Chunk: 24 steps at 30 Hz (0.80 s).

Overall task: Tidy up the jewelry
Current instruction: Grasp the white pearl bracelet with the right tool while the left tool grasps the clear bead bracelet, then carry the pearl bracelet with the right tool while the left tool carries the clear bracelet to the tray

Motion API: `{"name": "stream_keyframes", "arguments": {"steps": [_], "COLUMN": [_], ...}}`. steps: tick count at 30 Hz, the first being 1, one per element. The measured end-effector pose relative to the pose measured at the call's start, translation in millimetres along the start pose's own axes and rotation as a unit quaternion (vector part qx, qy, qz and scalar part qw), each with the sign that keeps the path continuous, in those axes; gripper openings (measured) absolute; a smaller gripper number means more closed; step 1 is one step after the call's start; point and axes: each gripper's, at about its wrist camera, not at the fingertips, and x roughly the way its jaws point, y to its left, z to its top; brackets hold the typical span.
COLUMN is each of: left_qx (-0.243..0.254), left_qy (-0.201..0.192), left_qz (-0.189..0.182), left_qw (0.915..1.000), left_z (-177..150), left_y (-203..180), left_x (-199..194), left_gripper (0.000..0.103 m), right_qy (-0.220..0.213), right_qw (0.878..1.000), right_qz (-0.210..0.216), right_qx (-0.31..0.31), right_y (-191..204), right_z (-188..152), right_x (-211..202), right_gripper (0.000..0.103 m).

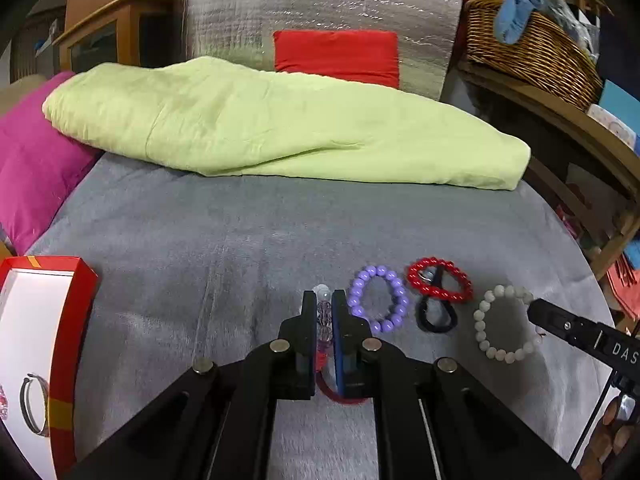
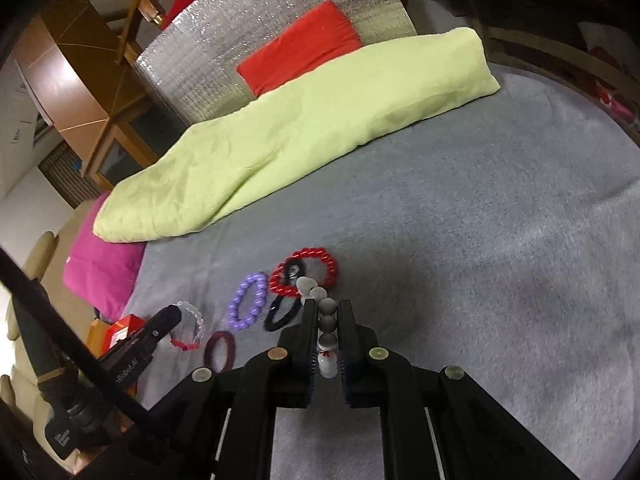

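Several bracelets lie in a row on the grey bed cover (image 1: 200, 240). My left gripper (image 1: 324, 300) is shut on a clear and pink bead bracelet (image 1: 325, 320); it also shows in the right wrist view (image 2: 192, 328). My right gripper (image 2: 329, 306) is shut on a white bead bracelet (image 2: 326, 320), which shows as a ring in the left wrist view (image 1: 504, 322). Between them lie a purple bead bracelet (image 1: 378, 298), a red bead bracelet (image 1: 440, 280) and a black hair tie (image 1: 436, 316). A dark red bangle (image 2: 219, 350) lies under the left gripper.
A red box with a white inside (image 1: 36, 340) stands at the left edge of the bed, holding a dark ring-shaped band (image 1: 34, 404). A light green folded blanket (image 1: 280, 128) and a magenta pillow (image 1: 36, 160) lie at the back. A wicker basket (image 1: 528, 48) sits on a shelf at right.
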Motion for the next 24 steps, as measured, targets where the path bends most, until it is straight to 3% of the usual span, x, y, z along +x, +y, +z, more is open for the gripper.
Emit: {"name": "stream_keyframes", "arguments": {"steps": [11, 24], "left_qx": [0.020, 0.001], "left_qy": [-0.029, -0.038], "left_qz": [-0.005, 0.023], "left_qw": [0.9994, 0.9990], "left_z": [-11.2, -38.9], "left_y": [7.1, 32.1], "left_x": [-37.2, -68.7], "left_gripper": [0.007, 0.007], "right_qy": [-0.017, -0.002], "right_qw": [0.999, 0.996], "right_qz": [0.034, 0.049], "right_qx": [-0.013, -0.070], "right_y": [18.8, 52.9], "right_z": [-17.2, -46.1], "right_x": [-22.1, -24.2], "right_gripper": [0.010, 0.010]}}
